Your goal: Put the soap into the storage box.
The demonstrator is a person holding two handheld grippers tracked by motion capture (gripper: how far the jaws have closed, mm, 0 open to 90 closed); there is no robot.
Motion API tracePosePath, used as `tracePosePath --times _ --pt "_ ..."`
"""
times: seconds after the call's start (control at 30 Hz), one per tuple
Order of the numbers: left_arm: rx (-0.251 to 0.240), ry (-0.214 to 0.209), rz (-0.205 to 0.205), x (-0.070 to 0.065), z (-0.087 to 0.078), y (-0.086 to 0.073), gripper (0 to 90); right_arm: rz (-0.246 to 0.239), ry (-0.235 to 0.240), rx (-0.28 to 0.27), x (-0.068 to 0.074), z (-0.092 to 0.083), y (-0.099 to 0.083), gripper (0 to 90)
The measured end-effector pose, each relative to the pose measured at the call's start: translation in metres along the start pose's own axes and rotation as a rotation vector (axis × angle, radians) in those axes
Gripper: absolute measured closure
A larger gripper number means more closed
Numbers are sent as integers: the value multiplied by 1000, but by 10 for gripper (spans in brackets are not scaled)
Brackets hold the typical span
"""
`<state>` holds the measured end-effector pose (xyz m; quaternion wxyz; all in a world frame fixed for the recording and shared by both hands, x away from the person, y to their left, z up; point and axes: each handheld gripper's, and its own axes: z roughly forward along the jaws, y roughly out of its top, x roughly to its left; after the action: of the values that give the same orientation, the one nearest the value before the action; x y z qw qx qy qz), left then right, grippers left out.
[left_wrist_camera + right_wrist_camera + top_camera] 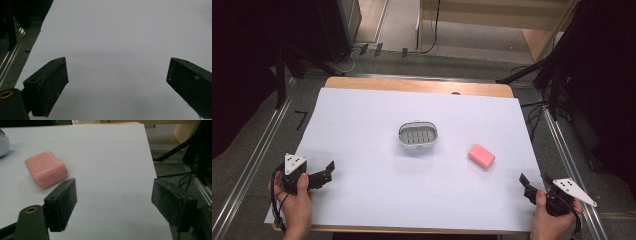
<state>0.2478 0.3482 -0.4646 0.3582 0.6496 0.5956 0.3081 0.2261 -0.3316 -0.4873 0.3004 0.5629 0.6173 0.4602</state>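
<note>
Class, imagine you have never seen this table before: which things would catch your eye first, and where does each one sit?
The pink rounded bar of soap stands out most, lying alone on the white paper sheet toward the right. Near the middle sits the grey oval soap dish with a slotted floor, empty and apart from the soap. At the near corners a hand holds each black two-jaw gripper, the left gripper and the right gripper, both with jaws open and nothing between them.

A wooden worktop carries a large white paper sheet that covers nearly all of it (a strip of bare wood shows along the far edge). On the sheet, near the middle, stands a small grey oval plastic soap dish with a slotted floor. To its right, well apart, lies a pink rounded rectangular soap bar.
</note>
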Motion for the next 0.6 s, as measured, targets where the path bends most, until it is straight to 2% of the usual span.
tracePosePath --times 0.03,0.07,0.1,0.2,0.3,0.47,0.53,0.6 --pt "2 1 4 0 0 0 43 -3 30 -5 -1 -1 0 343" --pt "2 1 4 0 0 0 42 -3 30 -5 -1 -1 0 343" --pt "1 9 15 -2 0 0 43 -16 118 15 -2 1 1 311" --pt "6 13 33 -4 1 0 42 -24 157 56 -1 3 3 258" --pt "4 17 38 -4 1 0 42 -37 165 128 3 7 6 259" --pt "9 19 50 -5 1 0 43 -114 125 218 11 17 16 145" --pt "8 21 57 -6 1 0 43 -142 111 262 15 23 18 147" --pt "7 23 60 -7 1 0 43 -147 127 295 17 29 20 155"
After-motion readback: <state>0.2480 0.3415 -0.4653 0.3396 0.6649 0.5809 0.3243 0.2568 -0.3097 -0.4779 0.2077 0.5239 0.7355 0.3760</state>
